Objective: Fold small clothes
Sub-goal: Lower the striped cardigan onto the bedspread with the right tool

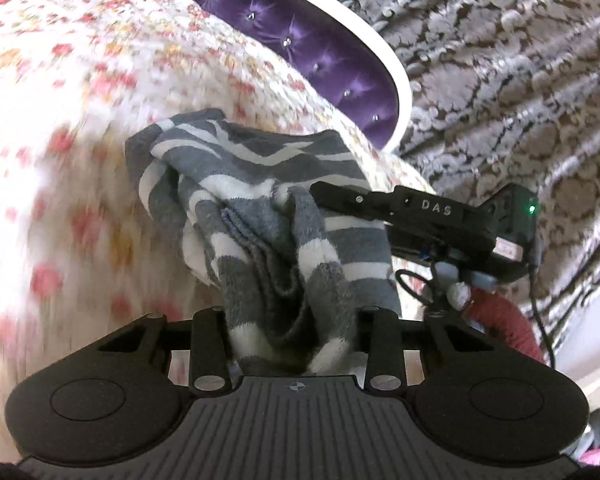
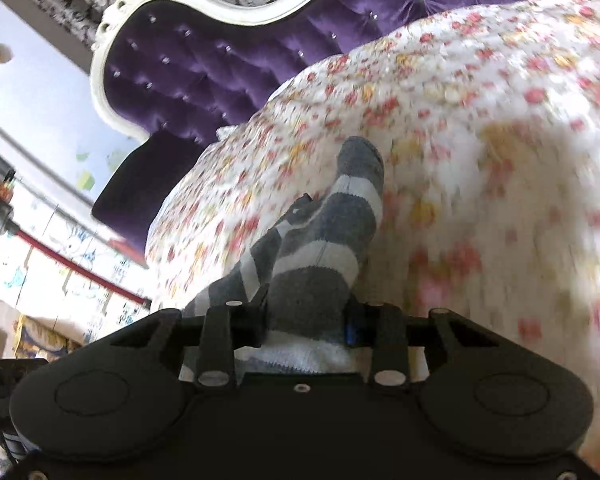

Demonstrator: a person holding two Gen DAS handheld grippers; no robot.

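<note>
A grey and white striped sock (image 1: 268, 216) is bunched up above the floral bedspread (image 1: 80, 92). My left gripper (image 1: 296, 332) is shut on one end of it; the cloth hides its fingertips. My right gripper (image 1: 320, 190) comes in from the right in the left wrist view and grips the far part of the sock. In the right wrist view the striped sock (image 2: 320, 248) runs up from my right gripper (image 2: 306, 320), which is shut on it. The sock's grey toe (image 2: 360, 156) points toward the bed.
A purple tufted headboard (image 1: 300, 40) with a white frame stands behind the bed, also in the right wrist view (image 2: 204, 64). Patterned grey wallpaper (image 1: 520, 60) is behind it. A red-handled tool (image 2: 68, 260) and cluttered shelves are at the left of the right wrist view.
</note>
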